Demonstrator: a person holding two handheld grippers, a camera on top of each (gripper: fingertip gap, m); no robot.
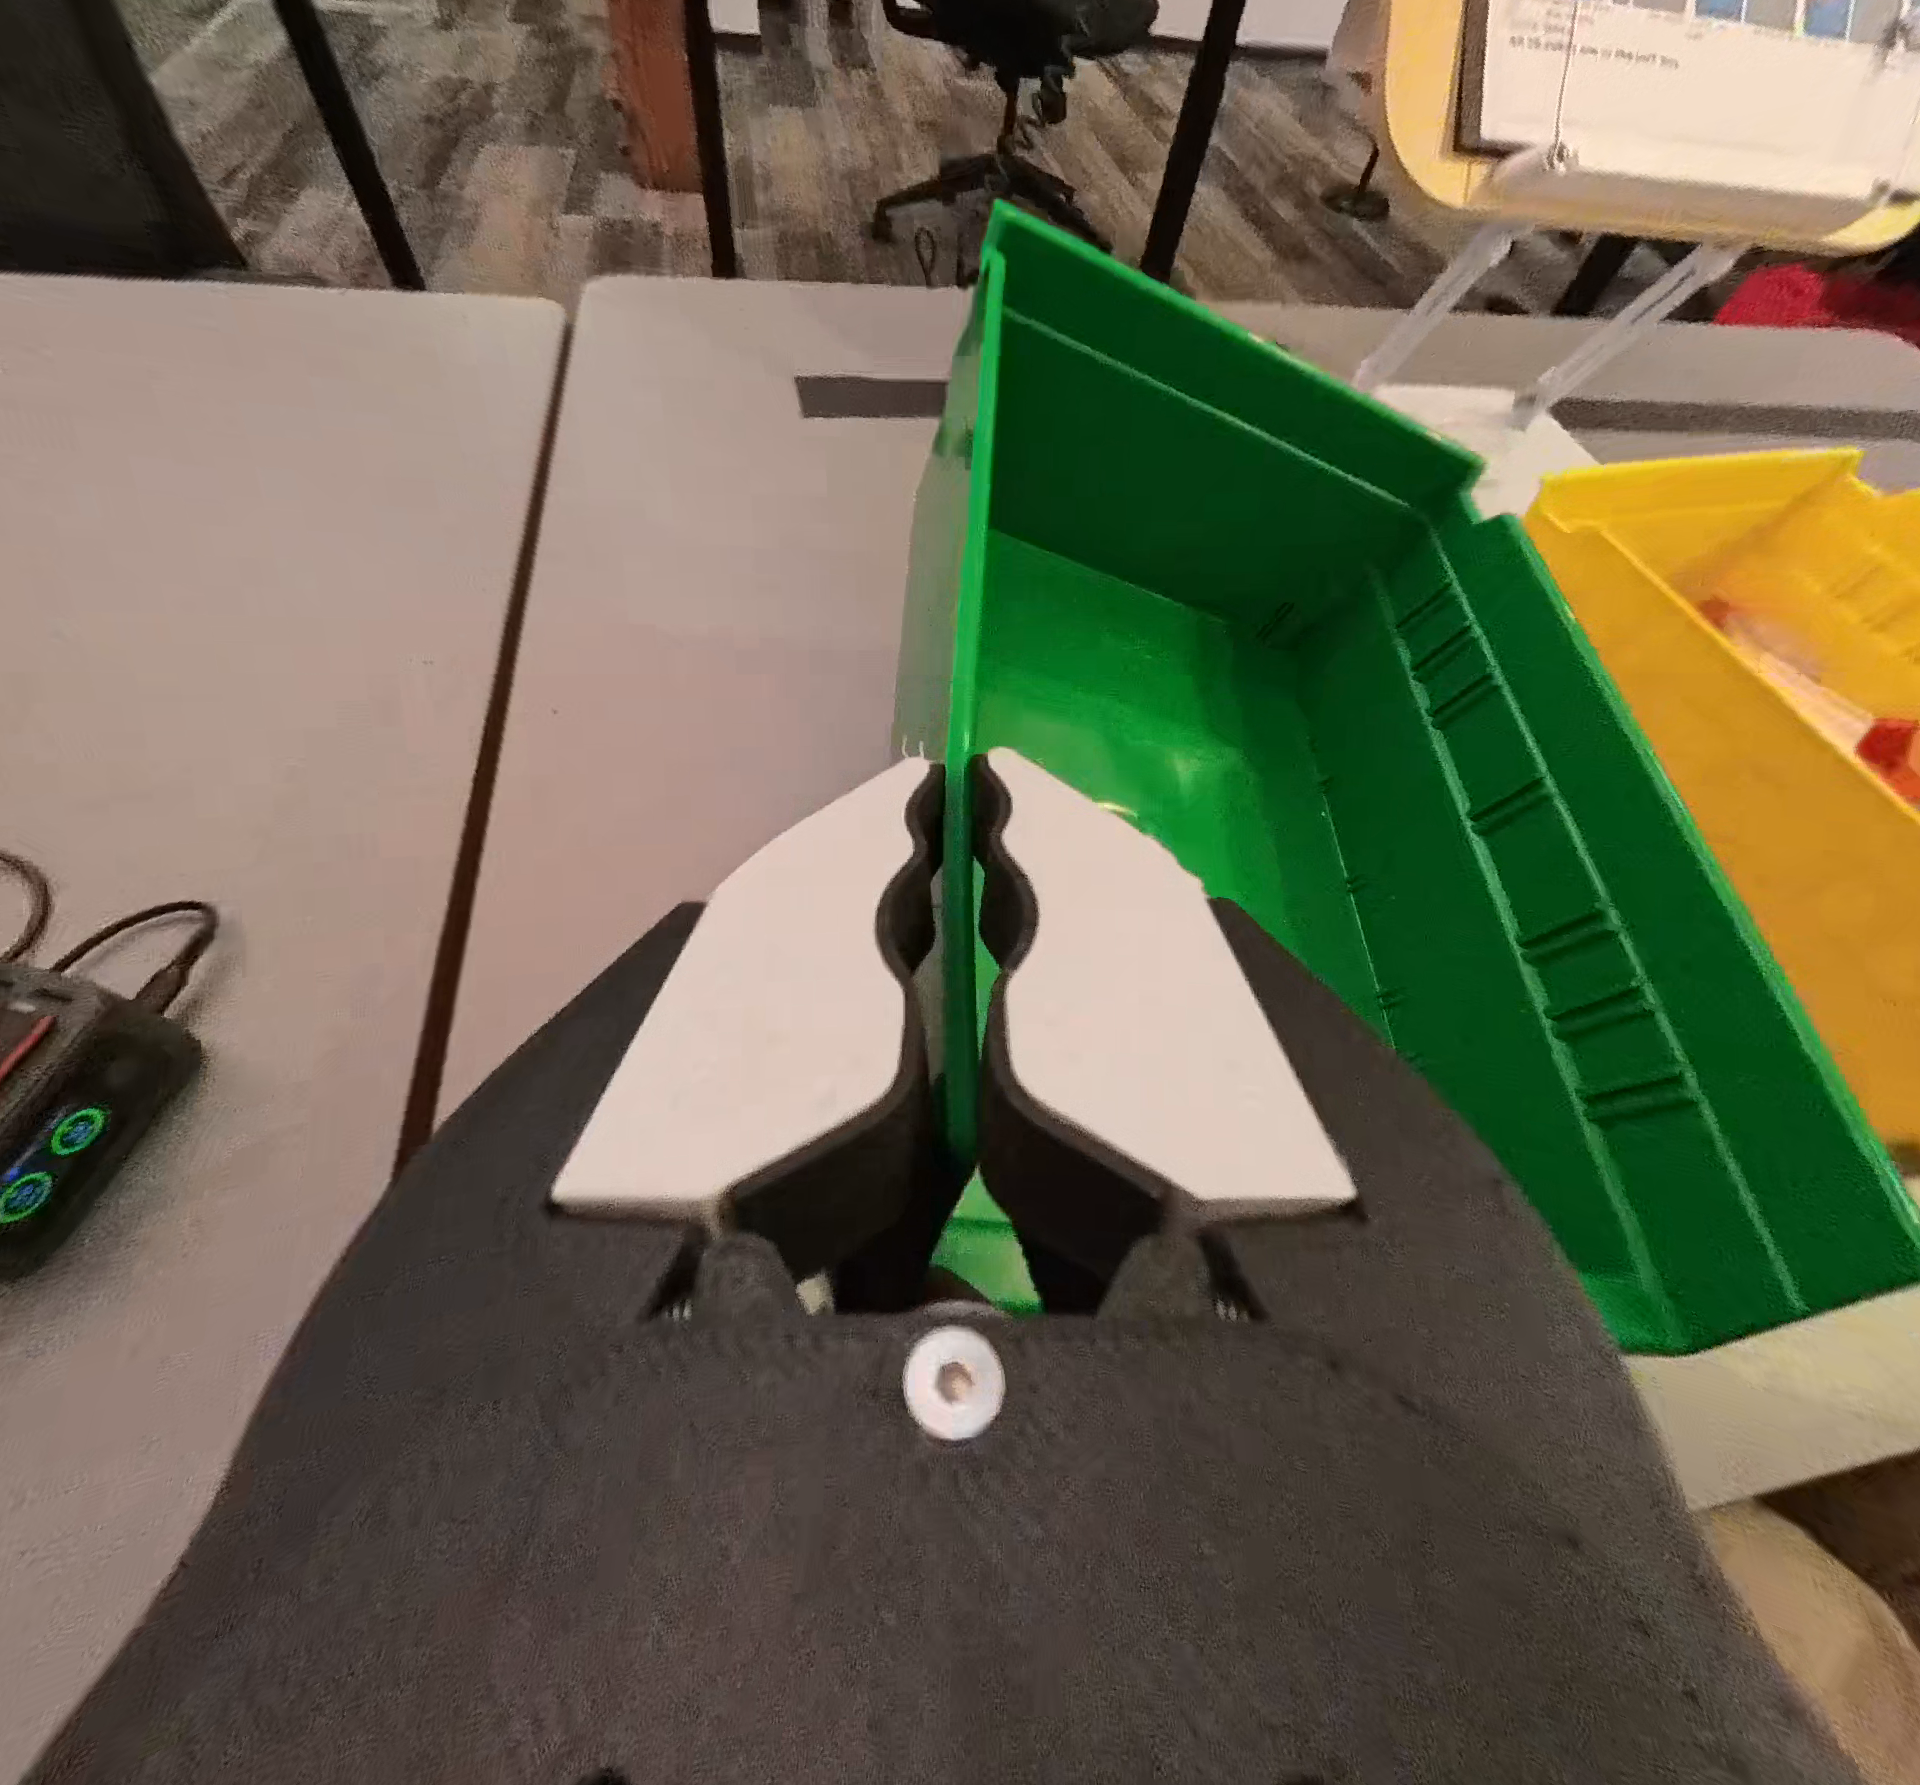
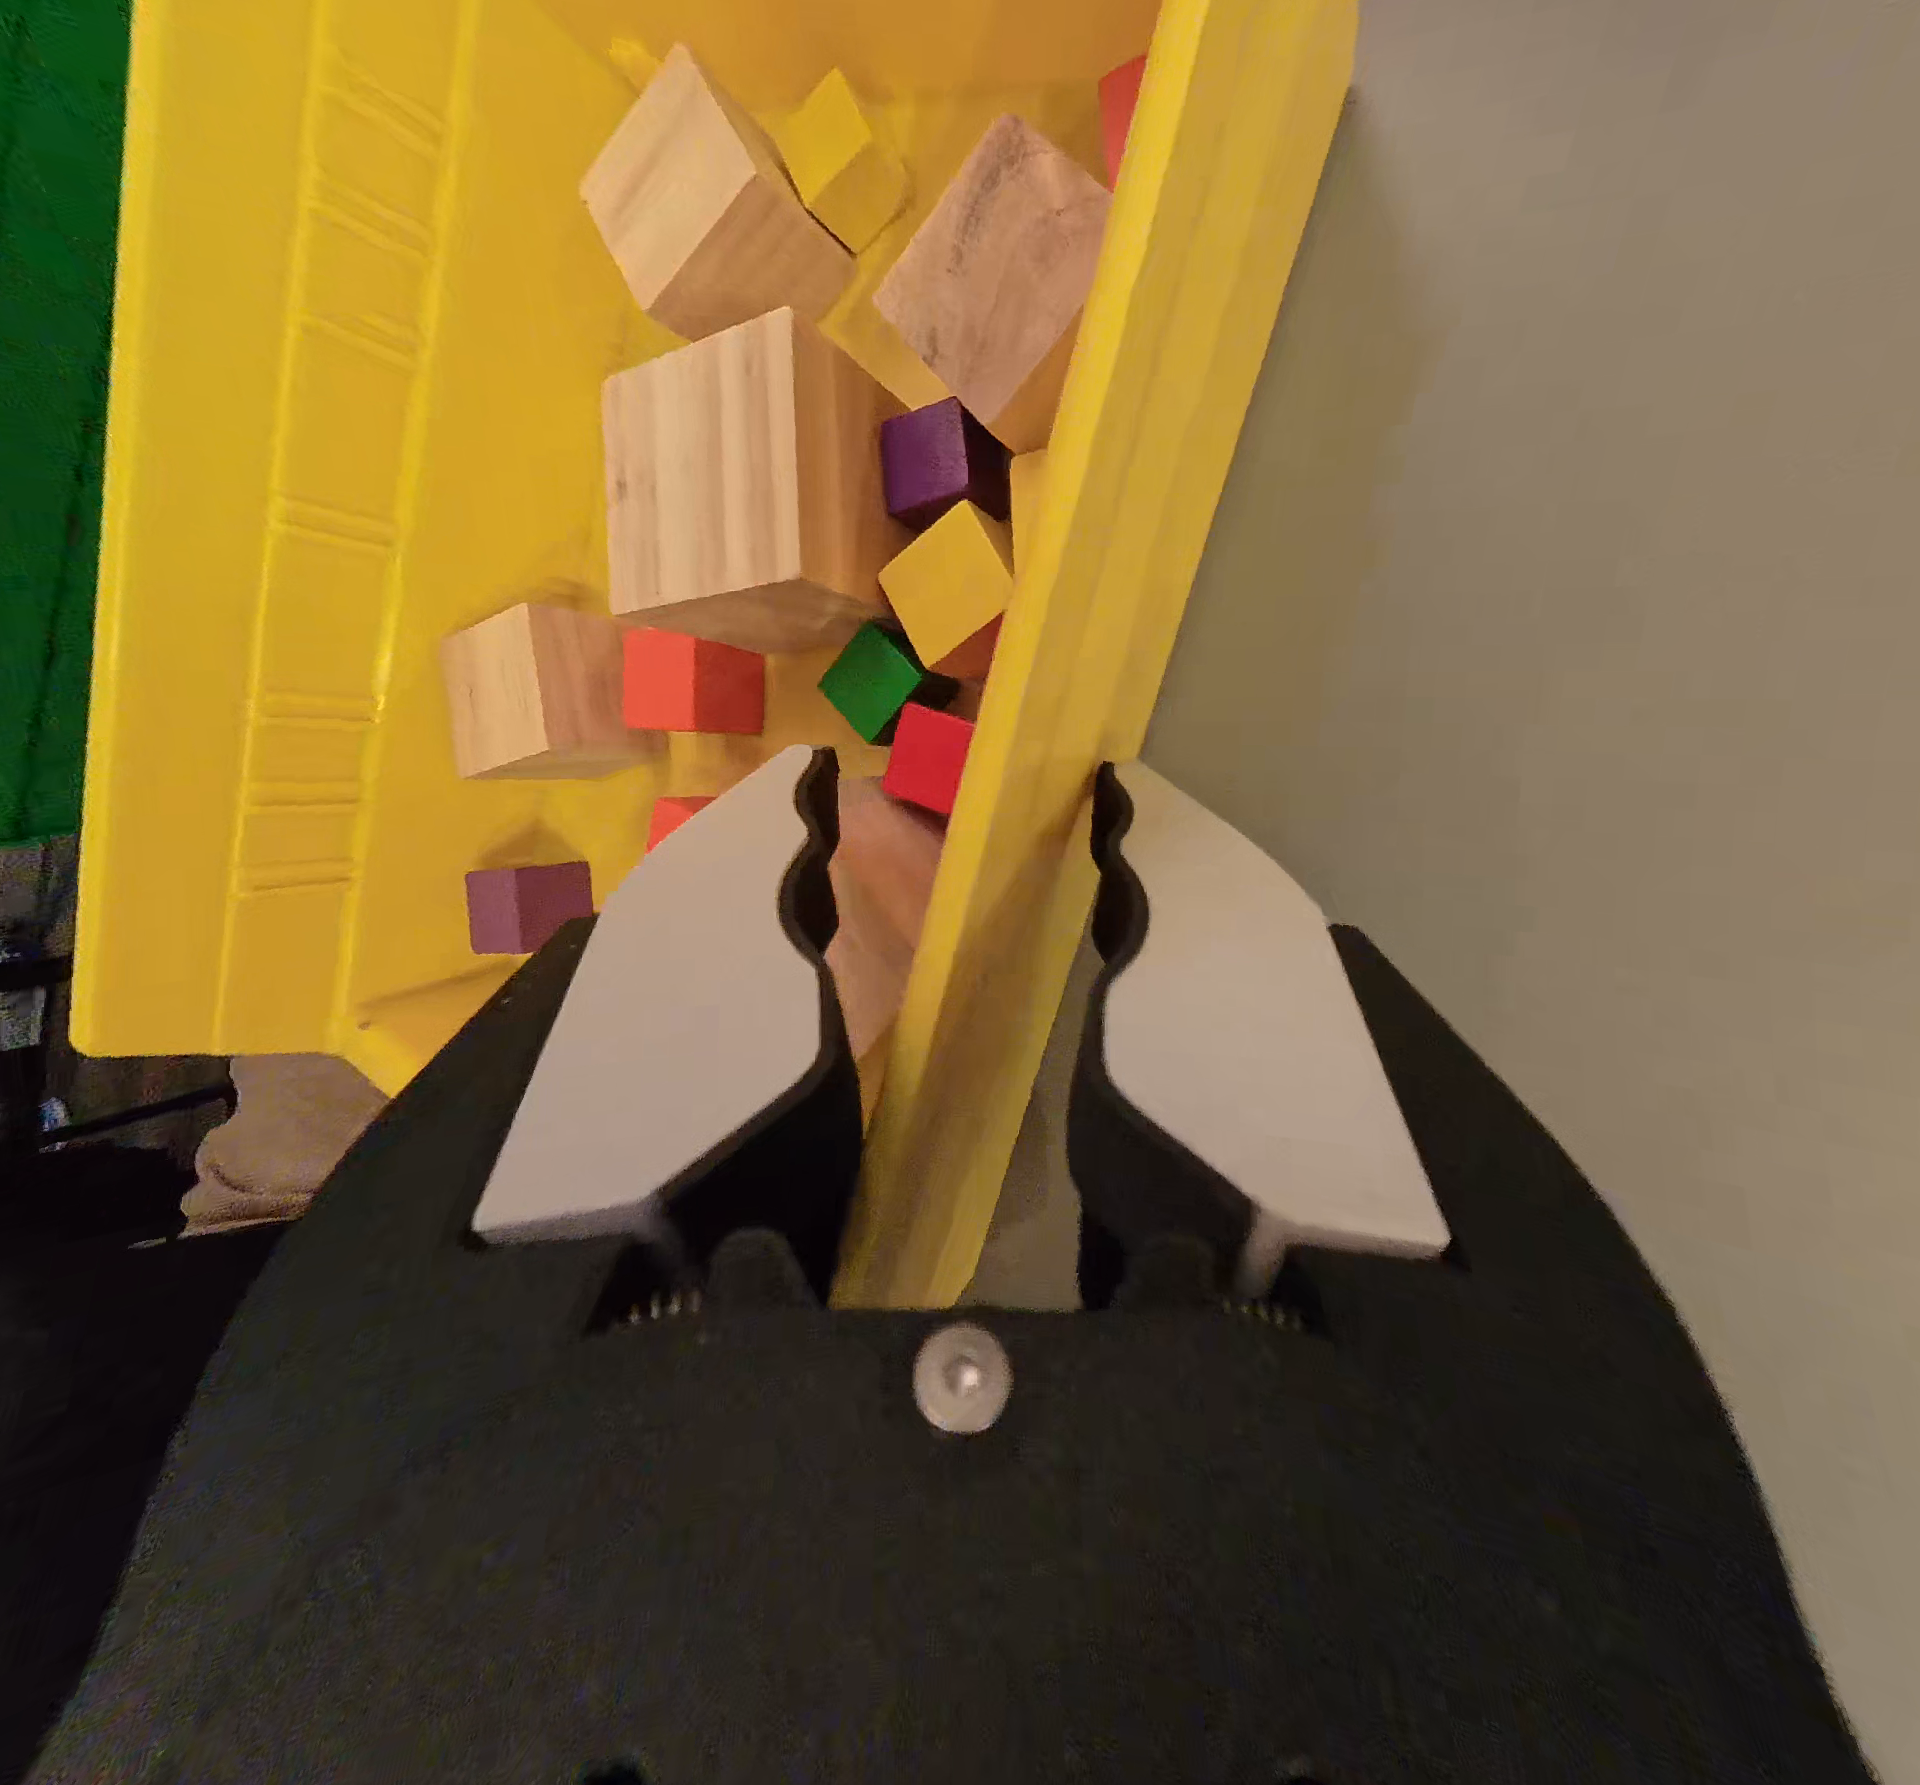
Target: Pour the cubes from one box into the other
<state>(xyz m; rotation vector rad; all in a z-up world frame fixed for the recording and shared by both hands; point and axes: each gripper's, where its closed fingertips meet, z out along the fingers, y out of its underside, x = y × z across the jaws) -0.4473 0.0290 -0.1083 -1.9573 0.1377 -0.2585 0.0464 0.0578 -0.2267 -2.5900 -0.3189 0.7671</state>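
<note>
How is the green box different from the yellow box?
The green box is empty, while the yellow box holds wooden and coloured cubes. The left gripper is shut on a thin side wall of the green box; the right gripper sits around a thicker wall of the yellow box, its jaws wider apart. Both boxes are plastic with ridged inner walls, and both are tilted.

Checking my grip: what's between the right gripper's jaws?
The yellow bin's side wall runs between the right gripper's jaws; right wrist view shows it.
</note>
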